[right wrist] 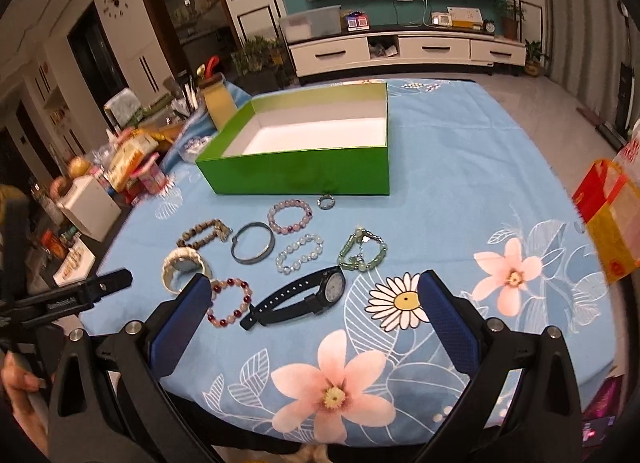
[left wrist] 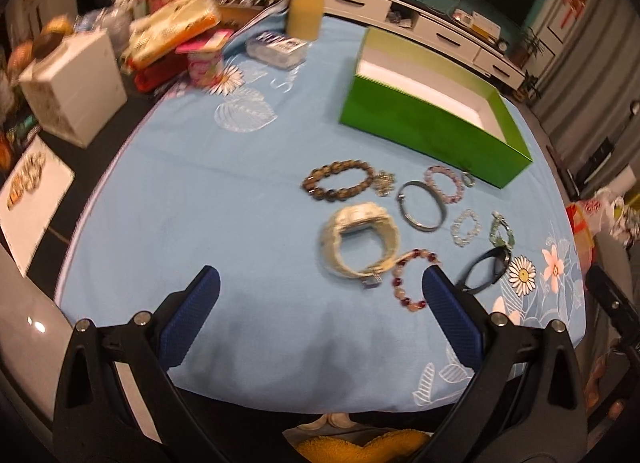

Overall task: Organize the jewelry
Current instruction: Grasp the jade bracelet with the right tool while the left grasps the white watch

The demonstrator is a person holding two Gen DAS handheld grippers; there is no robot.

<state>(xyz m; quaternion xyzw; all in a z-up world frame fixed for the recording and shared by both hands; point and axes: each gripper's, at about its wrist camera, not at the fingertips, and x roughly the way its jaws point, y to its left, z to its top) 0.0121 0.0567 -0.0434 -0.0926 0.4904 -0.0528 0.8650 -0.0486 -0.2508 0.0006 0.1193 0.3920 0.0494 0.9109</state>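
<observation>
An open green box point(right wrist: 304, 175) with a white inside stands on the blue flowered tablecloth; it also shows in the left wrist view point(left wrist: 432, 123). Several pieces of jewelry lie in front of it: a black watch point(right wrist: 304, 297), a white watch point(left wrist: 360, 241), a red bead bracelet point(right wrist: 230, 301), a brown bead bracelet point(left wrist: 340, 179), a metal bangle point(right wrist: 253, 248), a pink bead bracelet point(right wrist: 289, 216), a clear bead bracelet point(right wrist: 300, 253), a green jade bracelet point(right wrist: 362, 251) and a small ring point(right wrist: 326, 202). My left gripper point(left wrist: 320, 283) is open and empty, near the white watch. My right gripper point(right wrist: 314, 289) is open and empty, just before the black watch.
Clutter fills the table's left side: a white box point(left wrist: 76, 87), snack packets point(left wrist: 176, 33), a pink cup point(left wrist: 206, 65) and a yellow jar point(left wrist: 306, 11). A red and yellow bag point(right wrist: 608, 211) stands right of the table. A TV cabinet point(right wrist: 404, 49) lines the far wall.
</observation>
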